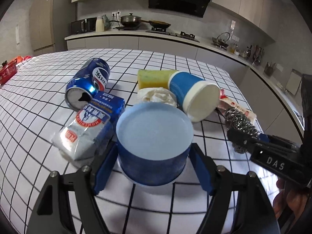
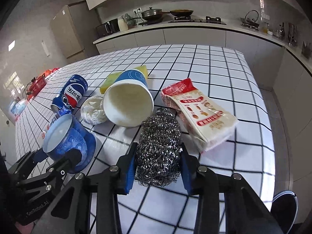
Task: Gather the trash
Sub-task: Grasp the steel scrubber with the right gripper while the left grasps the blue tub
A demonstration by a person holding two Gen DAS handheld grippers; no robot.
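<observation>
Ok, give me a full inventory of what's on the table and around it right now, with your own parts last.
blue cup: 1, blue, near edge, between left gripper's pads
steel scourer: 1, silver, between right gripper's pads
paper cup: 1, blue and white, on its side, centre
soda can: 1, blue, on its side, dented, left
blue packet: 1, blue and silver, beside can
red packet: 1, red and white, right
sponge: 1, yellow, behind paper cup
crumpled tissue: 1, white, centre
table: 1, white with black grid
left gripper: 1, black, blue pads
right gripper: 1, black, blue pads
</observation>
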